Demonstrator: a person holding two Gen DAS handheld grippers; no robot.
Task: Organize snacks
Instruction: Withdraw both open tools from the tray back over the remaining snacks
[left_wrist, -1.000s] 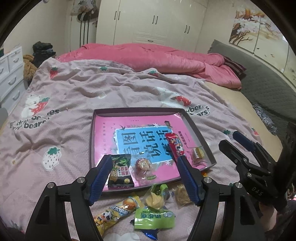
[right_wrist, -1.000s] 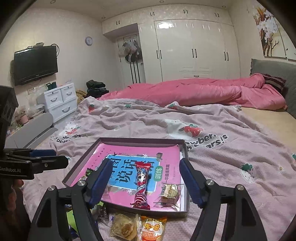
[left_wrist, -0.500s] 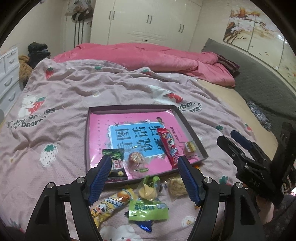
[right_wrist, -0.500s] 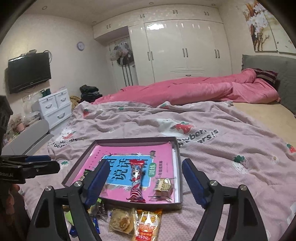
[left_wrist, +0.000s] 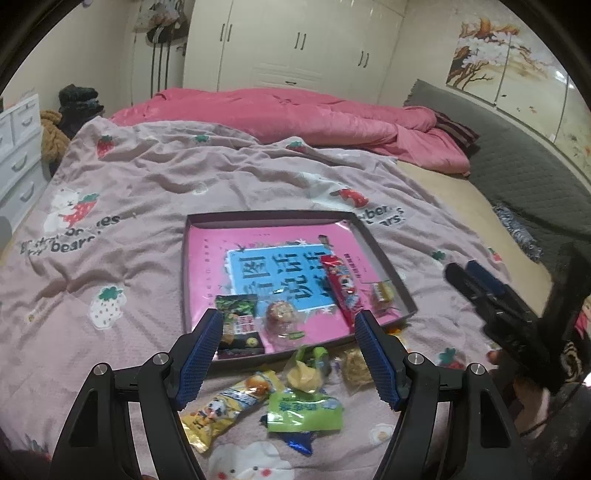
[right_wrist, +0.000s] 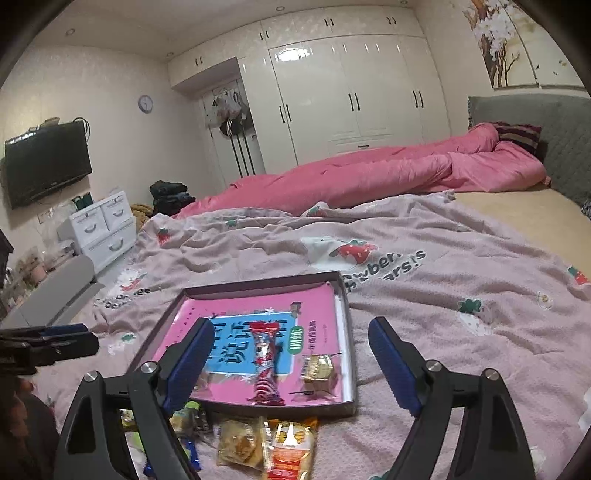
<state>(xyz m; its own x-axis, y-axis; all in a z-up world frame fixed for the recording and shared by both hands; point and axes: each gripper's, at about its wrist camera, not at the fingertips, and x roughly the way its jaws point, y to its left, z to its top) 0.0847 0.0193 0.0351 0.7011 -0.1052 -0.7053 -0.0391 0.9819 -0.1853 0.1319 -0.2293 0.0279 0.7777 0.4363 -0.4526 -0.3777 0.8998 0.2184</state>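
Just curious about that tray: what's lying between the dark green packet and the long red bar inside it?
In the left wrist view, a round clear-wrapped snack lies between the dark green packet and the red bar.

Bed (left_wrist: 155, 192) carries a shallow tray (left_wrist: 384, 258) and, seemingly, loose snack packets (left_wrist: 303, 410).

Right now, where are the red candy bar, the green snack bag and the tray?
red candy bar (left_wrist: 341, 290), left wrist view, middle of wrapper.
green snack bag (left_wrist: 304, 411), left wrist view, front face.
tray (right_wrist: 347, 325), right wrist view, right wall.
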